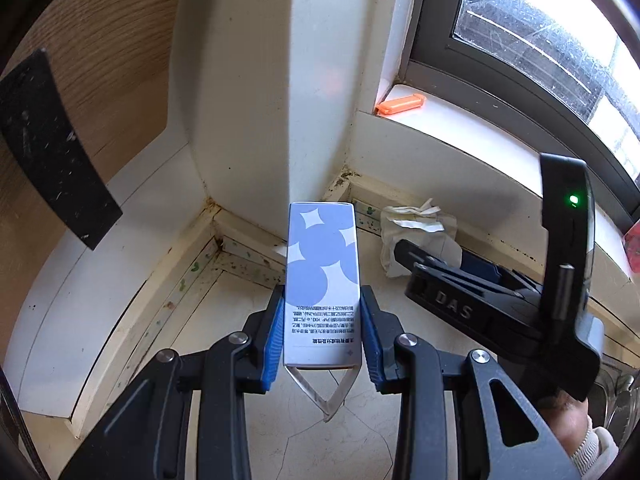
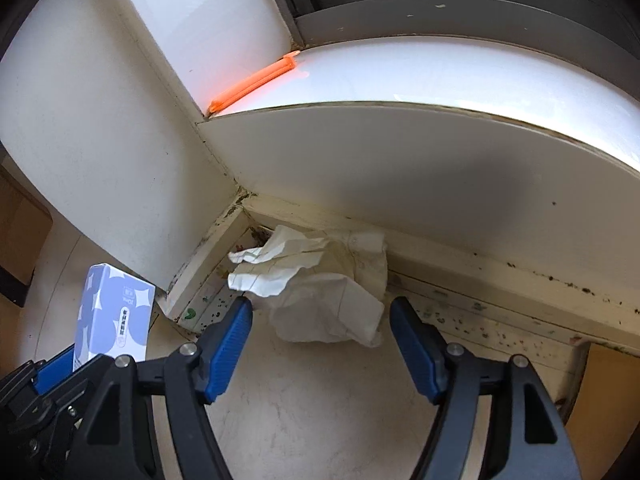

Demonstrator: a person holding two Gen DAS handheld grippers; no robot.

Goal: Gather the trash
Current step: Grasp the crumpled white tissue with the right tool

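Two hand-held grippers work in a grimy floor corner below a window. Nearest, in the left wrist view, the left gripper (image 1: pixel 322 334) is clamped on a tall white box with blue circles (image 1: pixel 322 276); its blue pads press the box's two long sides near the lower end. The box's long axis runs straight away from the camera along the fingers, its far end toward the wall corner, and an open flap hangs from its near end. The printed text on it reads upside down and is too small to make out. In the right wrist view the right gripper (image 2: pixel 320 312) stands wide apart, holding nothing, its blue fingers on either side of a crumpled white paper (image 2: pixel 320 292); whether they touch it is unclear. The paper lies on the floor against the stained skirting, its far edge hidden in the corner shadow. Beyond, an orange clip (image 2: pixel 256 82) lies on the white window sill (image 2: pixel 440 80) against the side wall. A person's hand (image 1: pixel 568 424) is cut off at the frame edge.
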